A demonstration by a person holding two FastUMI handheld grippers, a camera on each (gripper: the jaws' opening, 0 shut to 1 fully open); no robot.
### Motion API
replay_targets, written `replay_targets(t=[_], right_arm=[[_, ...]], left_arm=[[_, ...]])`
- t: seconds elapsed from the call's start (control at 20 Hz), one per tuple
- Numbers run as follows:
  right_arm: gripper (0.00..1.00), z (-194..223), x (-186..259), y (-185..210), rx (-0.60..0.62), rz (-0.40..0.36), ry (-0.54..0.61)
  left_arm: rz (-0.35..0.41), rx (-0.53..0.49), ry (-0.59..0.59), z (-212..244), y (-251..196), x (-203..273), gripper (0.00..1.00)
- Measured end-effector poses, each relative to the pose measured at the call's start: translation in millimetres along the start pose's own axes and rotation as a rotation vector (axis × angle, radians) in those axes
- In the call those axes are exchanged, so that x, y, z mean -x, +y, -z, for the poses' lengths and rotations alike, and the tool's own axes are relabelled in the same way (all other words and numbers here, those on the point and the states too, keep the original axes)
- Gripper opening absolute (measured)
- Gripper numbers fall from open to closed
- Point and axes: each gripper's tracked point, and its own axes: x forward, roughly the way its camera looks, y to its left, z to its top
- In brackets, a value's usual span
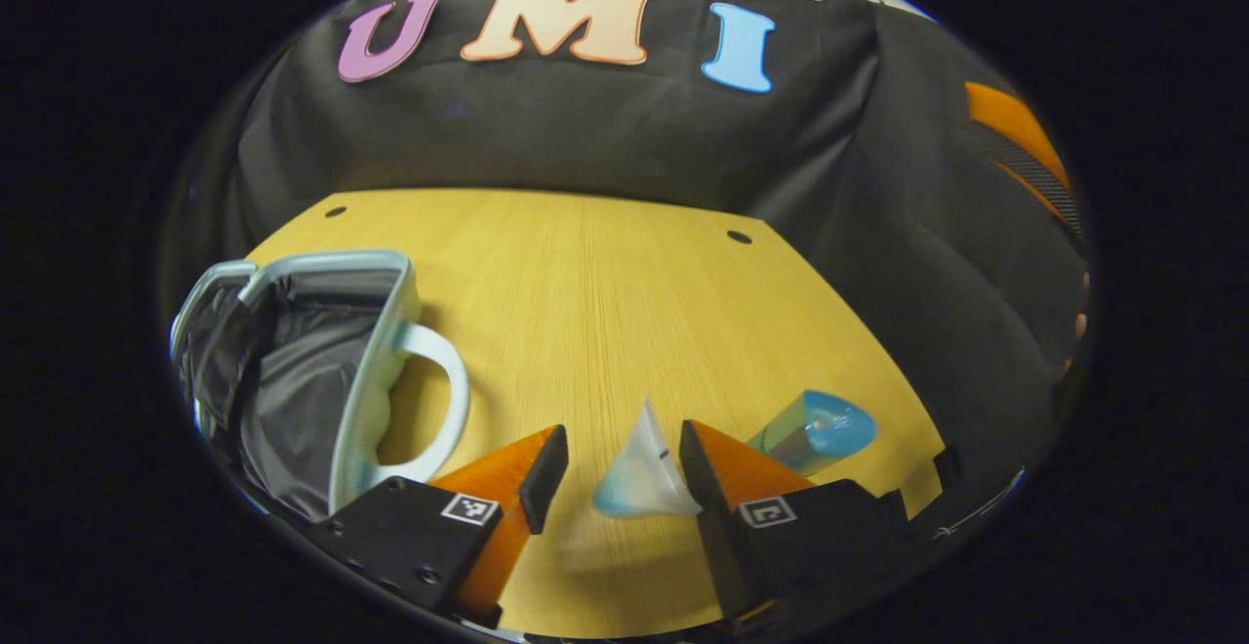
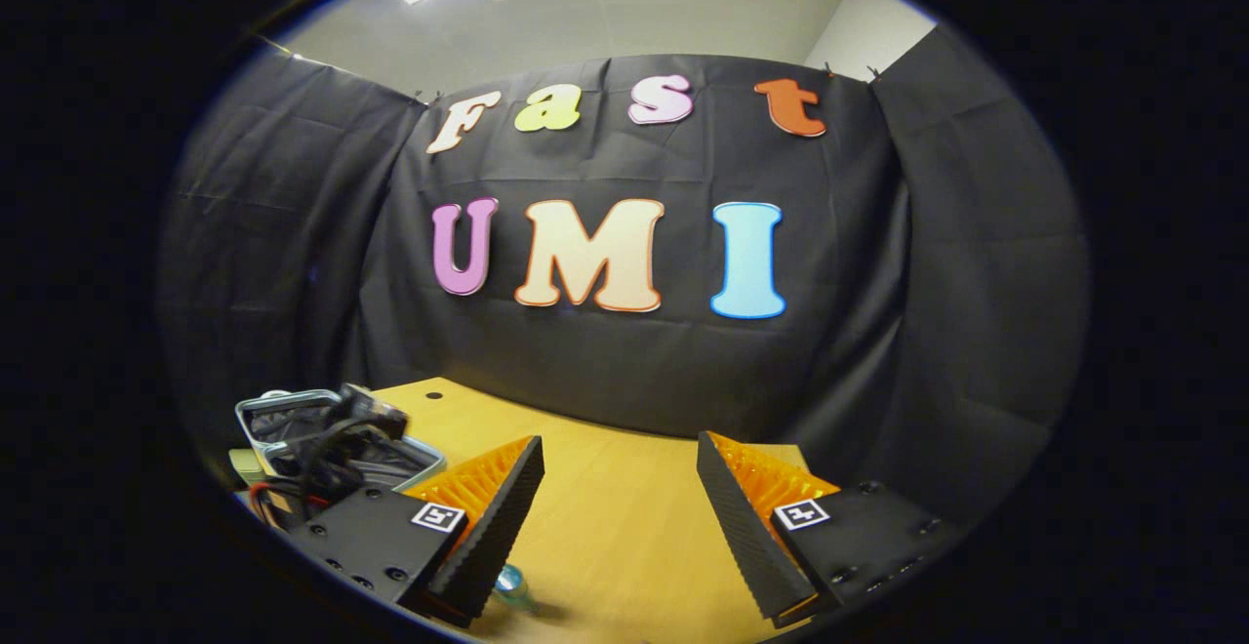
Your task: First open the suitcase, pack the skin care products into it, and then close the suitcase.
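The pale suitcase [image 1: 376, 371] lies open at the left of the wooden table [image 1: 605, 283], showing its dark lining and its looped handle [image 1: 444, 381]. A small translucent tube with a blue end [image 1: 639, 478] lies on the table between the fingers of my left gripper [image 1: 623, 444], close to the right finger. That gripper is open. A second, blue tube [image 1: 815, 429] lies just to the right of it. My right gripper [image 2: 620, 451] hangs open above the table with nothing between its fingers. A bit of a blue tube [image 2: 512, 587] peeks out under its left finger.
In the right gripper view the suitcase [image 2: 293, 410] is at the far left, with the other gripper and its cables [image 2: 356, 420] in front of it. Black cloth walls close the table's far and right sides. Two small holes [image 1: 739, 236] mark the tabletop's far edge.
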Motion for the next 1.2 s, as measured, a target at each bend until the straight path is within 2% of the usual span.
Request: replay_targets(t=[0.05,0.15,0.25,0.35,0.4,0.7,0.85,0.95,1.1,1.2], right_arm=[[0.99,9.1,0.8,5.3,-0.002,-0.023,0.008],[0.99,27.3,1.6,14.6,0.005,-0.057,0.027],[0.99,49.0,1.6,27.2,0.012,-0.094,0.053],[0.99,79.3,0.9,39.6,0.01,-0.131,0.1],[0.99,92.7,0.8,43.9,0.01,-0.144,0.118],[0.99,178.8,7.6,75.5,0.012,-0.247,0.263],[0.99,218.4,7.1,83.7,0.009,-0.274,0.336],[0.92,237.7,5.0,90.5,0.003,-0.299,0.384],[0.46,238.5,3.5,93.1,-0.011,-0.311,0.425],[0.45,227.5,-4.8,98.7,-0.073,-0.322,0.451]], left_arm=[[-0.018,0.001,0.018,5.9,2.1,-5.0,0.55],[-0.009,-0.015,0.006,-1.4,-2.1,-6.7,0.3],[-0.021,-0.016,0.016,-7.9,1.1,0.8,0.19],[-0.027,-0.026,-0.003,-26.3,7.7,12.0,0.16],[-0.033,-0.029,-0.012,-35.4,10.7,19.2,0.19],[-0.089,-0.014,-0.061,-81.3,30.5,63.8,0.19],[-0.127,-0.013,-0.082,-96.2,40.4,84.3,0.19],[-0.153,-0.02,-0.088,-98.6,48.0,94.0,0.18],[-0.19,-0.028,-0.083,-96.1,63.3,103.9,0.18],[-0.211,-0.028,-0.072,-94.0,75.9,110.0,0.18]])
